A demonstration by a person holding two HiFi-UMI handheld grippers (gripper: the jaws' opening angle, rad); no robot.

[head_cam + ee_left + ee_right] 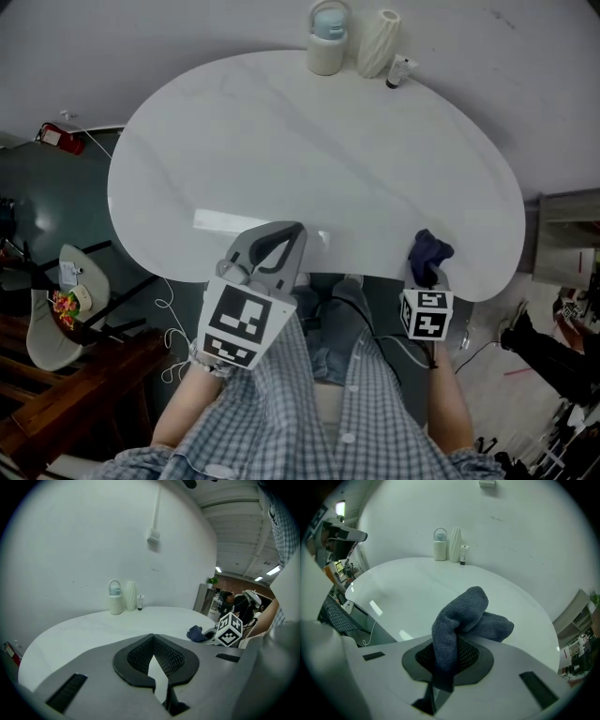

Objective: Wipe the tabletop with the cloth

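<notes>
Right gripper (427,275) is clenched on a dark blue cloth (429,250), its jaws pressed onto a fold of the fabric. The cloth stands bunched above the jaws, and a loose end flops over beyond them. It sits over the near right edge of the white oval tabletop (309,155); whether it touches the surface cannot be told. The left gripper (291,231) is well apart from it, over the near edge left of the middle, jaw tips drawn together with nothing between them. A handled bottle (327,39), ribbed vase (378,42) and small tube (399,70) stand at the far edge.
</notes>
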